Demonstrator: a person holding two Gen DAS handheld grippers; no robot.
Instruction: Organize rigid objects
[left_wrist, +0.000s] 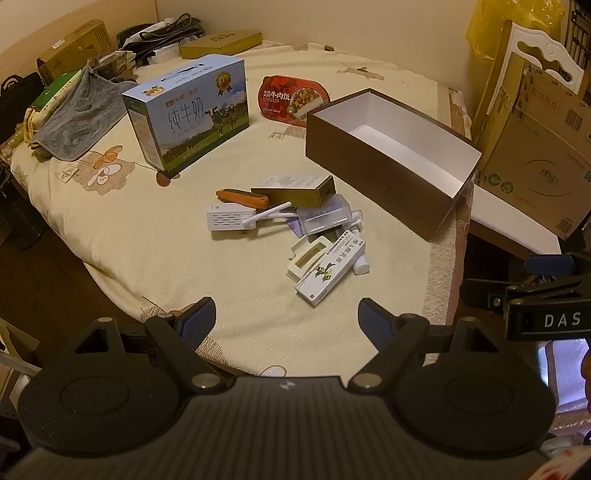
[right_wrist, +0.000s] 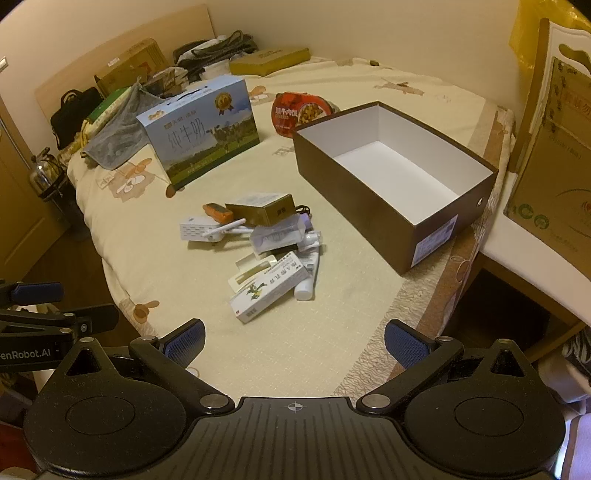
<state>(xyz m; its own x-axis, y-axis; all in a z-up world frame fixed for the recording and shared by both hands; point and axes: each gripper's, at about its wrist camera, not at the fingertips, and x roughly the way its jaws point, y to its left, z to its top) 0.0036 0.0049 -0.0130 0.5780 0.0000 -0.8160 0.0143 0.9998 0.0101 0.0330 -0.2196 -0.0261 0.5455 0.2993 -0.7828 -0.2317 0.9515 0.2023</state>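
Both grippers hover near the bed's edge, jaws wide and holding nothing — the left gripper (left_wrist: 287, 318) and the right gripper (right_wrist: 294, 339) side by side. On the bed (right_wrist: 295, 332) lies a small pile: a medicine box (right_wrist: 269, 287), a white router (right_wrist: 201, 229), a gold box (right_wrist: 263, 211) — the open brown box (right_wrist: 373, 206) stands empty just to its right.
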